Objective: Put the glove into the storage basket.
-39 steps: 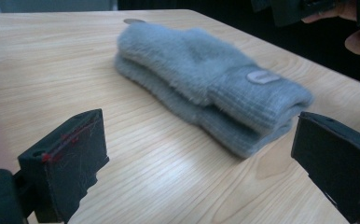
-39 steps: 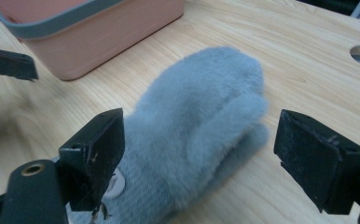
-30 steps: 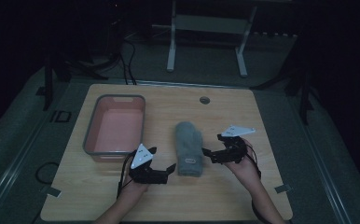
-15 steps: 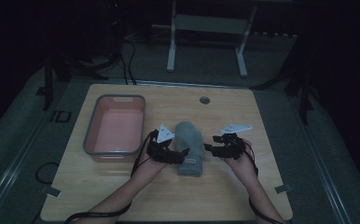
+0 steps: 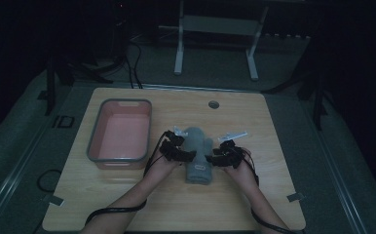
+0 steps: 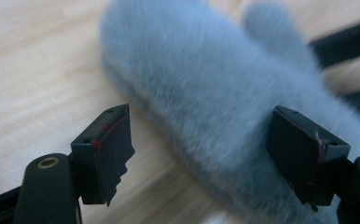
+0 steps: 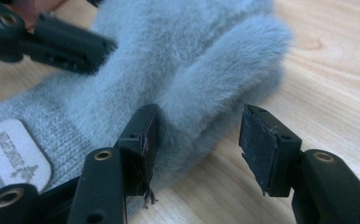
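Two grippers, left (image 5: pixel 192 155) and right (image 5: pixel 212 159), flank our soft, light, fluffy grey mitten (image 5: pixel 197 155) at centre frame, jaws having just closed partway, still unclamped; we judge its thumb (image 7: pixel 225 88) and edge pinchable.

The room is dim, nearly black at the far end. A pale wooden tabletop (image 5: pixel 273 146) with rounded corners stands on a grey floor (image 5: pixel 351 161), with a small round grommet hole (image 5: pixel 214 104) near its far edge. Beyond it stands a white metal frame (image 5: pixel 215 44) on two legs. Dark cables (image 5: pixel 127 58) trail across the floor at the far left.
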